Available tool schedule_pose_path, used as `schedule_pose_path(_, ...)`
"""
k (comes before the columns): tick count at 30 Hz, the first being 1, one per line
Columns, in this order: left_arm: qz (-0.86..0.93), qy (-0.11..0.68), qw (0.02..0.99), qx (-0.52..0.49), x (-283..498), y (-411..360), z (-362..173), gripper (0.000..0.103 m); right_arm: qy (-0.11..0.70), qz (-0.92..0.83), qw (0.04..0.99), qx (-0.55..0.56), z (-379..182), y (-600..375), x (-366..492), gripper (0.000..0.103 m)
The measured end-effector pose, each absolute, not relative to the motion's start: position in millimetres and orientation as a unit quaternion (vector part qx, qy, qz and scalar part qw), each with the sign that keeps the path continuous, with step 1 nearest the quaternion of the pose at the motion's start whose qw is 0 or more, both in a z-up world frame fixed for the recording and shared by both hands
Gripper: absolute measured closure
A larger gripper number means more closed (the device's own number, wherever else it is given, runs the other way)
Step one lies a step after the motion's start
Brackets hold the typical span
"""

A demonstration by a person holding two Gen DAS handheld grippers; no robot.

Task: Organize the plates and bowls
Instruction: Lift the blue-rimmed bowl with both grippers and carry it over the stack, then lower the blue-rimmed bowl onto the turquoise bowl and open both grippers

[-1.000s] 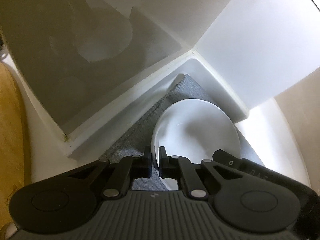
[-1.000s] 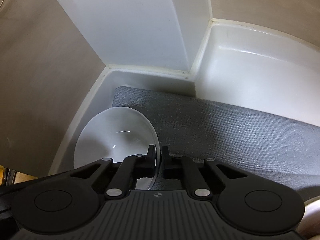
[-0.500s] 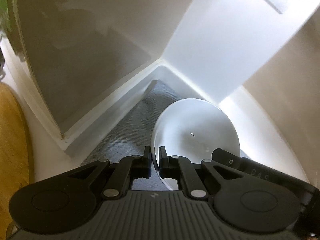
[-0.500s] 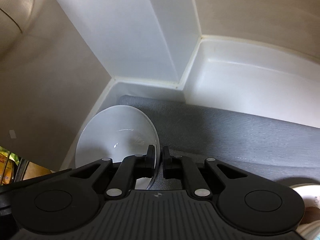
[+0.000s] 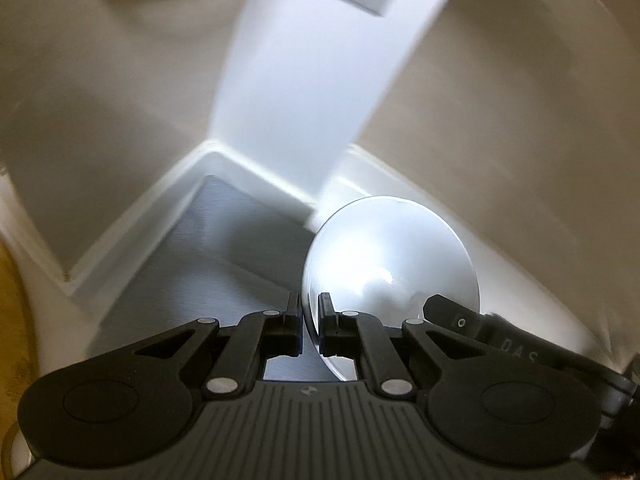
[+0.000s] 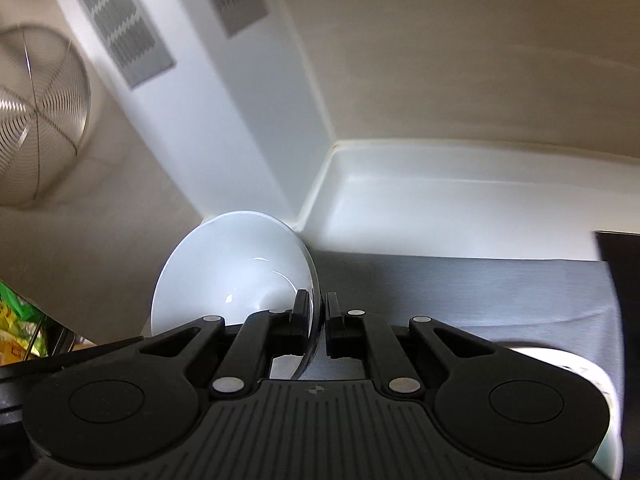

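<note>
A white bowl (image 5: 390, 256) is held between both grippers, above a grey mat (image 5: 224, 248) in a white corner of the counter. My left gripper (image 5: 308, 314) is shut on the bowl's left rim. My right gripper (image 6: 317, 312) is shut on the bowl's (image 6: 236, 268) right rim. The right gripper's body shows in the left wrist view (image 5: 500, 340), beyond the bowl. The bowl is tilted with its hollow facing each camera. It looks empty.
A white pillar with grey vents (image 6: 116, 28) rises behind the corner. A wire mesh cover (image 6: 36, 116) hangs at the left. A white dish (image 6: 576, 372) lies on the mat (image 6: 460, 288) at lower right. Green packets (image 6: 16, 320) show far left.
Both grippers have lifted the bowl up from the mat and tilted upward; the vents and the wire mesh have come into view. The grips on the rim are unchanged.
</note>
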State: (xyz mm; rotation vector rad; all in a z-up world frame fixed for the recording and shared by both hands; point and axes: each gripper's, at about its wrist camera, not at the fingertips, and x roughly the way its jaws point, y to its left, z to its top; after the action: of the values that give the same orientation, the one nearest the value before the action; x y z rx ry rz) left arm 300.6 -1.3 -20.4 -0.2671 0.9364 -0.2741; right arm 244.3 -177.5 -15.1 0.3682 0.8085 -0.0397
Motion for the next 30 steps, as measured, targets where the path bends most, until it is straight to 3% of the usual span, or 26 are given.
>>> schedule_pose_path(15,-0.249,0.441,0.859,-0.074,236,-80,0,0.096,0.336,-0.126,0.910,0.206,12,-246,138,0.095)
schedule_pose_path(30,-0.274,0.507,0.817,-0.024,226,-122,-54,0.095,0.374,-0.186,0.876,0.240,-34,-272,91,0.095)
